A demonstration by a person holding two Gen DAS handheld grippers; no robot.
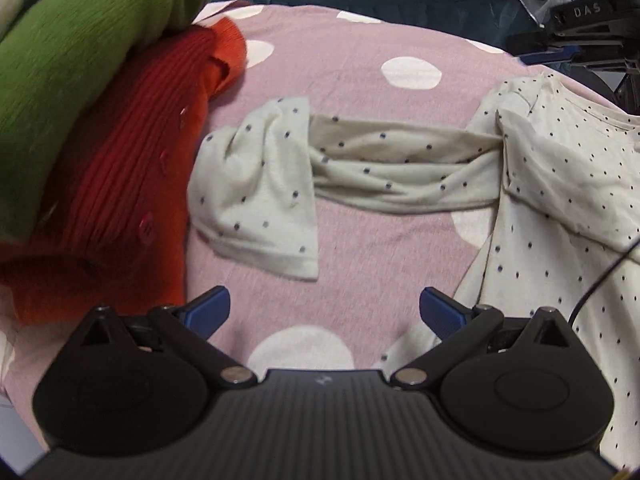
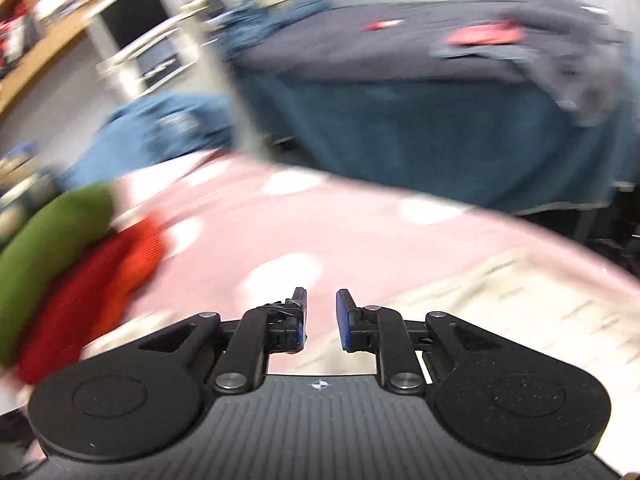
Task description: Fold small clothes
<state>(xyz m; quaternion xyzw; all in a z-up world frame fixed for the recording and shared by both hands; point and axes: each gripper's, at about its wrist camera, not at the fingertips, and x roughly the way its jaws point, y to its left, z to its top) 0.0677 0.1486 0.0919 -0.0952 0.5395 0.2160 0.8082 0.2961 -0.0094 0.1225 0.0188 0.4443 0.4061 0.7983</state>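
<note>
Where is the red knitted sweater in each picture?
Left wrist view: the red knitted sweater lies at the left edge, under the green sweater.
Right wrist view: the red knitted sweater, blurred, is at lower left.
Shared landmark: the pink spotted sheet, seen in both views.

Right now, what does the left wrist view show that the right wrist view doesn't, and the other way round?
Only the left wrist view shows the cream dotted top sharply, one sleeve stretched out flat with its cuff end bunched, plus the open, empty left tongs and a black device at the upper right.

Only the right wrist view shows the right tongs, a narrow gap between the pads with nothing in it, and blurred wooden shelving.

Both show the pink spotted cloth, the green garment over the red knit, and the dark covered furniture behind.
</note>
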